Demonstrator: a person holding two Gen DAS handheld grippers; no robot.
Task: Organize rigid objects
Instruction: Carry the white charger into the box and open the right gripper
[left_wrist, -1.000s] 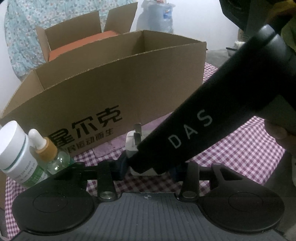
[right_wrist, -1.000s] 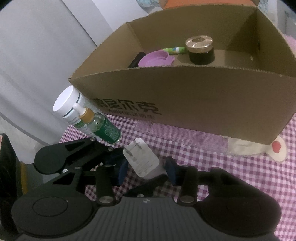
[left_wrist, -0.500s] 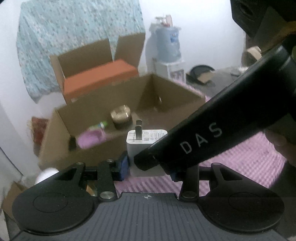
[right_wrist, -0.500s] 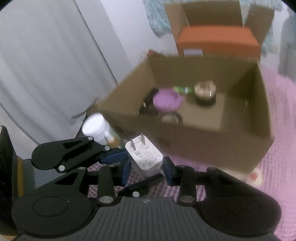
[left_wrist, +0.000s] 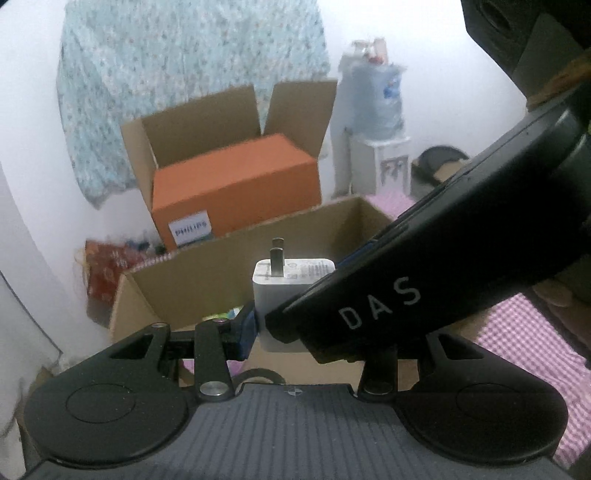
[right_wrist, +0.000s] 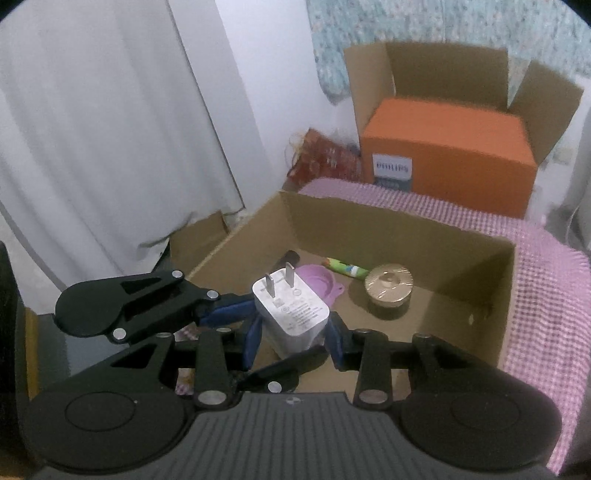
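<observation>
The landmark here is the open cardboard box (right_wrist: 369, 236) on the pink checked cloth (right_wrist: 546, 280).

Left of the box in the right wrist view hangs a white curtain (right_wrist: 103, 122). From that side the left gripper (right_wrist: 255, 314) reaches in, its blue pads (right_wrist: 229, 310) touching the white charger plug (right_wrist: 291, 314). The plug is held up over the box's near edge, prongs pointing up and away. The right gripper (right_wrist: 293, 341) is clamped on the plug's body, a blue pad pressed to each side. In the left wrist view the left gripper's (left_wrist: 295, 325) left pad meets the plug (left_wrist: 284, 291); its other pad is hidden behind the right gripper's black body (left_wrist: 443, 266), so the jaws look narrow about the plug.

Inside the box, beyond the plug, lie a purple cup (right_wrist: 317, 280), then a green tube (right_wrist: 343, 267), then a gold-lidded jar (right_wrist: 389, 290) further right.

Behind the box stands a second carton (right_wrist: 443, 74) holding an orange box (right_wrist: 450, 147).
</observation>
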